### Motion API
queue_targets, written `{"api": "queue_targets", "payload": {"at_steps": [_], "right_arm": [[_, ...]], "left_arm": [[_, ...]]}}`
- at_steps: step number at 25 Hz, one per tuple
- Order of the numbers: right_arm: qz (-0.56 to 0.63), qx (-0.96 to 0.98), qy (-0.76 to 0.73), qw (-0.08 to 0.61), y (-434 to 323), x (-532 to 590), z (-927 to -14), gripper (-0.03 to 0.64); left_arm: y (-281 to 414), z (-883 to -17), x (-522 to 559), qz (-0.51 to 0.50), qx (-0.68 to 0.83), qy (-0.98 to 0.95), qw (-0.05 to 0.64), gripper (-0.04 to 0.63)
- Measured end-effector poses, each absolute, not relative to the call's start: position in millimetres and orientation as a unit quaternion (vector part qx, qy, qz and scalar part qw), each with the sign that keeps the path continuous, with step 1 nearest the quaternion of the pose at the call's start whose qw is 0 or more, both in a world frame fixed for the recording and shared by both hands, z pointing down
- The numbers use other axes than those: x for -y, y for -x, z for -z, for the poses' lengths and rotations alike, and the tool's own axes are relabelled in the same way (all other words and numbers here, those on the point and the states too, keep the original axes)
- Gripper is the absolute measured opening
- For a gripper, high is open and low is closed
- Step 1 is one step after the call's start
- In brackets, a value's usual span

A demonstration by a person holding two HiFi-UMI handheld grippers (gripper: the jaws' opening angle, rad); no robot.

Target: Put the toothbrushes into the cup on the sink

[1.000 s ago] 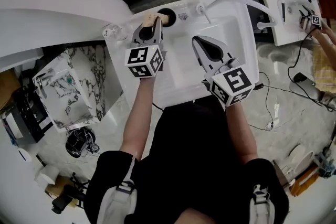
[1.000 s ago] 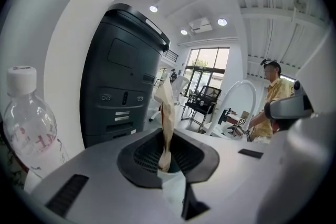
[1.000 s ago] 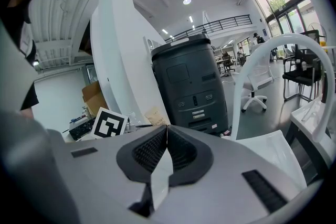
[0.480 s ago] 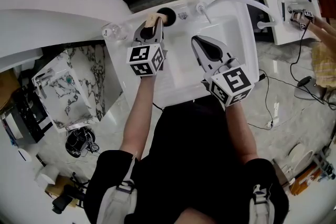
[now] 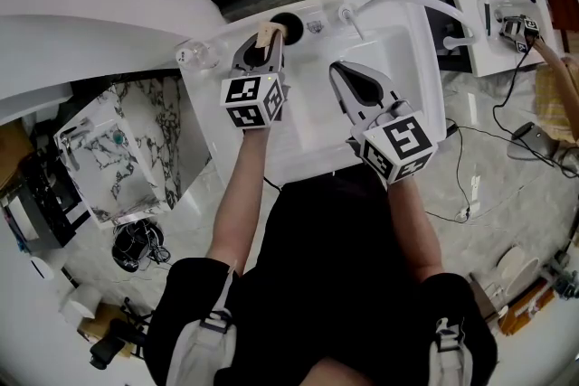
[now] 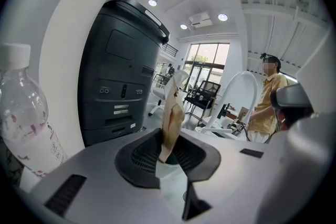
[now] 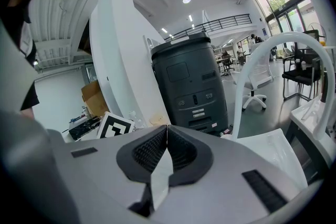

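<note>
Both bare forearms reach forward over the white sink (image 5: 425,77). The left arm stretches further, carrying the left gripper (image 5: 259,51) to the sink's back edge, left of the middle. The right arm is shorter drawn, and the right gripper (image 5: 355,79) hangs over the basin with its tip angled toward the back edge.

There are two grippers, one toothbrush, one cup and one bottle in view.

The left gripper's jaws are opening. The tan toothbrush (image 6: 171,118) stands almost upright between them, close against the left pad, with a gap showing on its other side. The right gripper's jaws are pressed together with nothing between them.

The black cup (image 5: 288,23) stands on the back edge of the sink, just ahead of the left gripper's tips. The toothbrush's lower end drops to the cup's dark mouth at its left rim; how far it goes inside cannot be made out. A clear plastic bottle (image 6: 23,113) with a white cap stands at the sink's back left corner, near the left gripper but apart from it
</note>
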State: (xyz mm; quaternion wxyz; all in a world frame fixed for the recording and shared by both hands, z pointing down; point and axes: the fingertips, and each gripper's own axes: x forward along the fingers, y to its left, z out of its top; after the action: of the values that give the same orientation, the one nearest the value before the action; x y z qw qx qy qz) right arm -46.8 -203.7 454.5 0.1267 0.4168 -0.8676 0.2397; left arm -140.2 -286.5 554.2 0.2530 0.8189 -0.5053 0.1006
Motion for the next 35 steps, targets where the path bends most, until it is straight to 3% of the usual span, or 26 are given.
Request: {"api": "queue_targets", "payload": {"at_steps": [16, 35], "right_arm": [[-0.236, 0.868, -0.417, 0.129, 48.4, 203.7, -451.7, 0.031], [-0.214, 0.881, -0.406, 0.114, 43.9, 182.8, -430.3, 0.031]], "left_arm": [[138.4, -560.9, 285.0, -0.109, 0.493, -0.822, 0.262, 0.115], [143.1, -556.6, 254.9, -0.121, 0.502, -0.816, 0.259, 0.124]]}}
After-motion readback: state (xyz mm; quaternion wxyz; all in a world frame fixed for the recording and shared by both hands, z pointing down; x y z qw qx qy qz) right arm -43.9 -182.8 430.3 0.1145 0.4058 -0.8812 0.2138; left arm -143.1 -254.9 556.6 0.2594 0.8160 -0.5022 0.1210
